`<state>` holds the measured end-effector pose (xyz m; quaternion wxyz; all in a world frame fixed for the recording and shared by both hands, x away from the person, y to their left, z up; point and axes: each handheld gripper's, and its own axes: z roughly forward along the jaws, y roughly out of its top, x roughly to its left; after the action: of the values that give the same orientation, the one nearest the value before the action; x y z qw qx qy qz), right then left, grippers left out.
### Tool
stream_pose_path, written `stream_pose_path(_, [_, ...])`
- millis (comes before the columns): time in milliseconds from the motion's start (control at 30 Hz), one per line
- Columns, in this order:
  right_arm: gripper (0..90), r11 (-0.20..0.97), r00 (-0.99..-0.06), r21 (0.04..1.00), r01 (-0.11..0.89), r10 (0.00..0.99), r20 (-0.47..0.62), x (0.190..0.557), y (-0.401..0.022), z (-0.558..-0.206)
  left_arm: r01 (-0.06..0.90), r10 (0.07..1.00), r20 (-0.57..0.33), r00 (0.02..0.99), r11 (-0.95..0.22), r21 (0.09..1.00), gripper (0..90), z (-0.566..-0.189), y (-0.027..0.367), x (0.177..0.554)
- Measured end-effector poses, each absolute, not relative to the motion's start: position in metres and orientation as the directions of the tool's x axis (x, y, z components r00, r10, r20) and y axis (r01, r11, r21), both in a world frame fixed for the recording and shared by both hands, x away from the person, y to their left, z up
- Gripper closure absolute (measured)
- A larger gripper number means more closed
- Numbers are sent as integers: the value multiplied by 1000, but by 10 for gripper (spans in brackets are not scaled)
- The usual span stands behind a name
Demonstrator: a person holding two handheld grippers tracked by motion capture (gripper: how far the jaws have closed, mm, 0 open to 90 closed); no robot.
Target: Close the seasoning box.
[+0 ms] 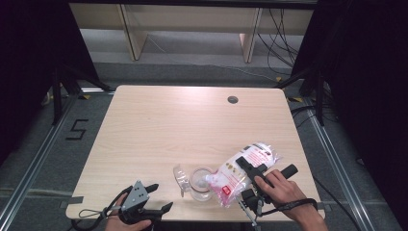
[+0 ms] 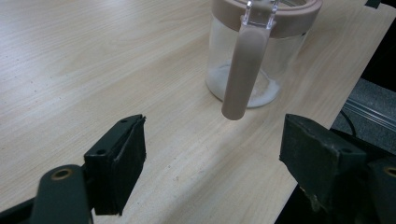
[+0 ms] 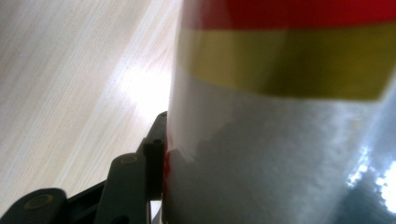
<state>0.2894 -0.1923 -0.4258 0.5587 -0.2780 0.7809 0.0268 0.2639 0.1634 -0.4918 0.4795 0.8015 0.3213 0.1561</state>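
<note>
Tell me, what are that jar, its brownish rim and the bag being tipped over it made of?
The jar looks like clear glass or hard plastic: you see white powder through its wall. Its rim and hanging tab seem matte beige plastic, smooth and opaque. The bag, clamped in the right gripper, appears to be thin glossy plastic film: it crinkles and throws bright highlights in the right gripper view.

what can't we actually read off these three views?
- Print on the bag: too small in the high view; in the right gripper view the bag is so close that just colour bands show.
- Right gripper: its far jaw is hidden behind the bag.
- Jar: top cut off by the left gripper view's edge; its mouth is covered by the bag's end from above.
</note>
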Motion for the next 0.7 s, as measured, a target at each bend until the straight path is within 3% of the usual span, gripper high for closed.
stream_pose_path(467, [520, 837, -209, -300, -458, -430, -878, 287, -191, -422, 365, 659, -74, 749, -316, 876, 220, -492, 162, 263])
stream_pose_path(600, [520, 835, -206, -308, -456, -435, -876, 287, -190, -421, 340, 649, -36, 760, -350, 873, 220, -490, 165, 264])
stream_pose_path(700, [521, 832, -205, -311, -459, -440, -874, 287, -190, -421, 365, 660, -74, 748, -315, 876, 220, -491, 162, 263])
